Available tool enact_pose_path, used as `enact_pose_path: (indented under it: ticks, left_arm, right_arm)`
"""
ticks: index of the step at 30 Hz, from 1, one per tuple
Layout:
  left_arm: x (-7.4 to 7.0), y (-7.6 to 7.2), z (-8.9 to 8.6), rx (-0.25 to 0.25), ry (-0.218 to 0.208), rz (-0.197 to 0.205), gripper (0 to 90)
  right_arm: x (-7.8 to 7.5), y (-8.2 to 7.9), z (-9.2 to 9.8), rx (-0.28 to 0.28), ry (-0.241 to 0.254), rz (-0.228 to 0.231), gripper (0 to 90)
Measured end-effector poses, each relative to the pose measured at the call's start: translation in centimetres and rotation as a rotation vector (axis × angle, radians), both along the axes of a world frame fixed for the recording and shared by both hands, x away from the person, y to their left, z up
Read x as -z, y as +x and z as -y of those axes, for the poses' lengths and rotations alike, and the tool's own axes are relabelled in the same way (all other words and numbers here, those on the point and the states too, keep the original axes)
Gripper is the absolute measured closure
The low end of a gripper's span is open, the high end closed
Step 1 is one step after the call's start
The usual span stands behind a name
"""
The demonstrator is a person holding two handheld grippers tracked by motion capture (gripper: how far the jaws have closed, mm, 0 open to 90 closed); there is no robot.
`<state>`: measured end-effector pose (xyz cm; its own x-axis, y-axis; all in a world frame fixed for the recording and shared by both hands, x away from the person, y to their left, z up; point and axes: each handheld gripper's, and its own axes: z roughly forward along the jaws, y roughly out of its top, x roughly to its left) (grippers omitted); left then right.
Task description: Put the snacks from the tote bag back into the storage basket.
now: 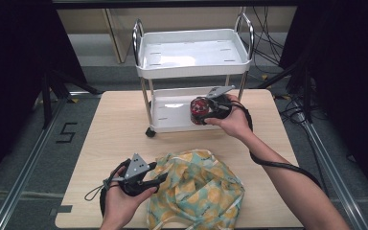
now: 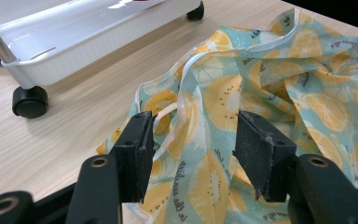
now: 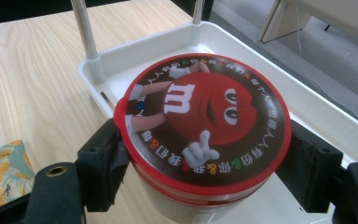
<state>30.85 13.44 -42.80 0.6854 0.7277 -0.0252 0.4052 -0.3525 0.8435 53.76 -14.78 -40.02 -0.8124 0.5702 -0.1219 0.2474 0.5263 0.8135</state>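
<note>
From my remote seat, I saw the right gripper (image 1: 210, 109) clamped on a round candy tub (image 3: 204, 122), its 2 black jaws pressing the tub's sides just below the red-rimmed lid. In the right gripper view the lid faced the camera, printed with a red cartoon candy figure and a ring of coloured characters. In the high view I saw the tub (image 1: 199, 109) held over the lower tray (image 1: 170, 115) of the white cart (image 1: 191, 52), near that tray's right end; whether it touched the tray I could not tell.

The left gripper (image 1: 146, 183) sat near the front left of the wooden table (image 1: 120, 129), its jaws standing apart. In the left gripper view they straddled a fold of the fruit-print cloth bag (image 2: 279, 93), with fabric and a white hem strip lying between them and the pads not pinching it. The bag (image 1: 196, 189) lay crumpled at the table's front edge, touching the left gripper's tips. The cart stood at the table's far side, 1 black caster (image 2: 30, 101) resting on the wood.
</note>
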Motion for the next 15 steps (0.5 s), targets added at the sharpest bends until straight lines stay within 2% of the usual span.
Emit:
enact_pose_path:
  ticks: [1, 2, 3, 4, 5, 6, 7, 8, 10, 12, 13, 15]
  left_arm:
    - [-0.09, 0.06, -0.11, 0.012, 0.016, 0.008, 46.4]
    - [-0.06, -0.05, -0.04, -0.002, 0.004, -0.007, 46.4]
    - [-0.05, -0.02, -0.06, 0.000, 0.006, -0.003, 46.4]
    - [-0.12, 0.04, -0.16, 0.011, 0.022, 0.006, 46.4]
    - [-0.06, 0.06, -0.15, 0.013, 0.015, 0.003, 46.4]
    - [-0.05, 0.05, -0.14, 0.012, 0.016, 0.004, 46.4]
    - [0.01, -0.05, -0.03, -0.002, 0.000, -0.009, 46.4]
    - [0.00, -0.01, -0.04, 0.002, 0.001, -0.006, 46.4]
    - [-0.01, -0.02, -0.03, 0.002, 0.001, -0.006, 46.4]
    - [0.01, -0.02, -0.02, -0.001, -0.003, -0.010, 46.3]
    - [-0.02, 0.00, -0.08, 0.004, 0.008, -0.004, 46.4]
    - [-0.04, 0.10, -0.13, 0.009, 0.019, 0.006, 46.4]
  right_arm:
    - [0.01, -0.01, -0.04, 0.002, 0.000, -0.010, 26.3]
    - [0.03, 0.02, -0.07, 0.001, 0.001, -0.005, 26.3]
    - [0.03, 0.00, -0.12, 0.003, 0.006, -0.010, 26.3]
    - [0.03, 0.08, -0.10, -0.007, 0.000, -0.013, 26.3]
    - [0.00, 0.06, -0.08, -0.018, 0.003, -0.025, 26.3]
    - [0.09, 0.01, -0.22, -0.011, 0.020, -0.028, 26.3]
    - [0.11, -0.04, -0.23, -0.002, 0.020, -0.027, 26.3]
    - [0.16, 0.13, -0.22, -0.008, 0.019, -0.012, 26.2]
    - [0.04, 0.14, -0.11, -0.004, -0.001, -0.028, 26.3]
    - [0.13, 0.35, -0.09, -0.011, -0.017, -0.016, 26.3]
    - [0.10, 0.18, -0.09, 0.004, -0.008, -0.031, 26.3]
    - [0.28, 0.49, -0.09, 0.005, -0.008, 0.002, 26.3]
